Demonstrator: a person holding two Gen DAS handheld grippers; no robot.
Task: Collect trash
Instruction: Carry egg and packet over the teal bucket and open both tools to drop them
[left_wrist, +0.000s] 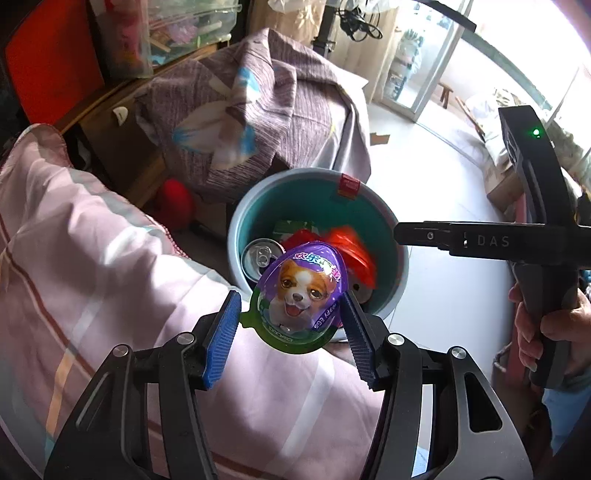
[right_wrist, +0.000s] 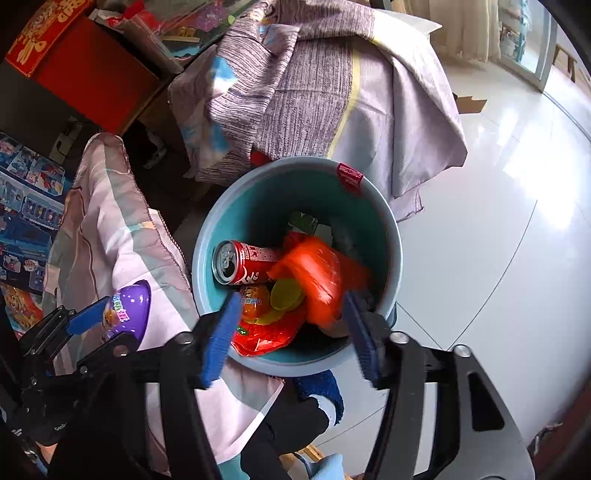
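pink quilt | purple blanket | red box, possibly cardboard

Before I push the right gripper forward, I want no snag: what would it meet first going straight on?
Probably the blurred orange bag just beyond the open jaws, lying atop the trash in the bin. Depth is unclear.

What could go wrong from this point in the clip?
1. The left gripper holds the egg with only one pad clearly touching, near the bin's near rim over the quilt; released now, it may miss.
2. The right gripper hangs open over the bin with an orange wrapper blurred between its pads; it may snag there.
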